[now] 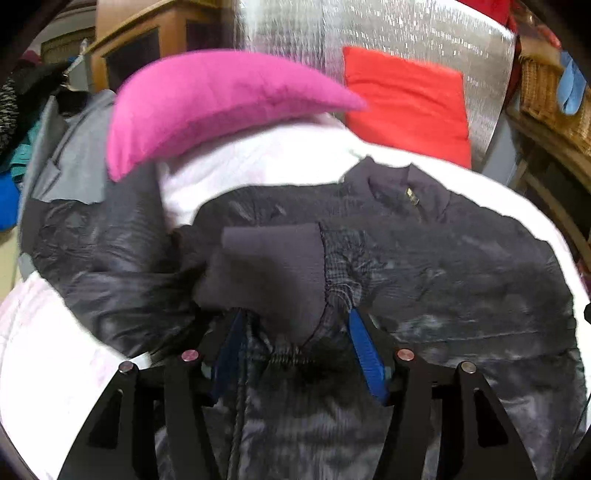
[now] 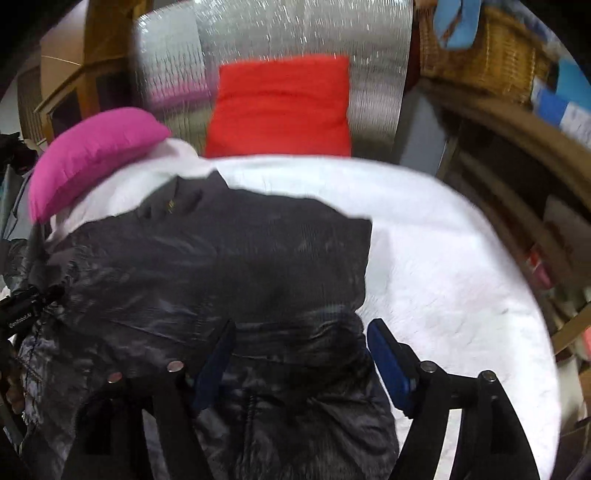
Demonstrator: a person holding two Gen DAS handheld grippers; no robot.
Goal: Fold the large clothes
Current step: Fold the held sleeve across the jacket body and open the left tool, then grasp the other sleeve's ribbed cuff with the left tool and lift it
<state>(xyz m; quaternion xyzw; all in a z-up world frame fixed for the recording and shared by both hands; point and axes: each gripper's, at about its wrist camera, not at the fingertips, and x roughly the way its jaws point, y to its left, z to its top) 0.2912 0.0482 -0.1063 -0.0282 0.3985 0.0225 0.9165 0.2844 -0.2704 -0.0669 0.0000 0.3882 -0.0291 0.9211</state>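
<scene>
A dark, shiny puffer jacket (image 1: 443,266) lies on a white bed (image 1: 55,350), collar towards the pillows. In the left wrist view a sleeve is folded across the body, and its knit cuff (image 1: 273,273) rests just ahead of my left gripper (image 1: 295,332). That gripper's blue pads (image 1: 365,354) stand apart on either side of the sleeve cloth without pinching it. In the right wrist view the jacket (image 2: 221,258) has a straight folded edge on its right side. My right gripper (image 2: 301,350) hangs open over the jacket's lower right part, its right pad (image 2: 391,365) above the white bed (image 2: 443,277).
A pink pillow (image 1: 207,99) and a red pillow (image 1: 406,103) lie at the bed's head against a silver quilted panel (image 1: 406,33). Grey clothing (image 1: 70,158) is heaped at the left. A wicker basket (image 2: 491,48) sits on wooden shelving at the right.
</scene>
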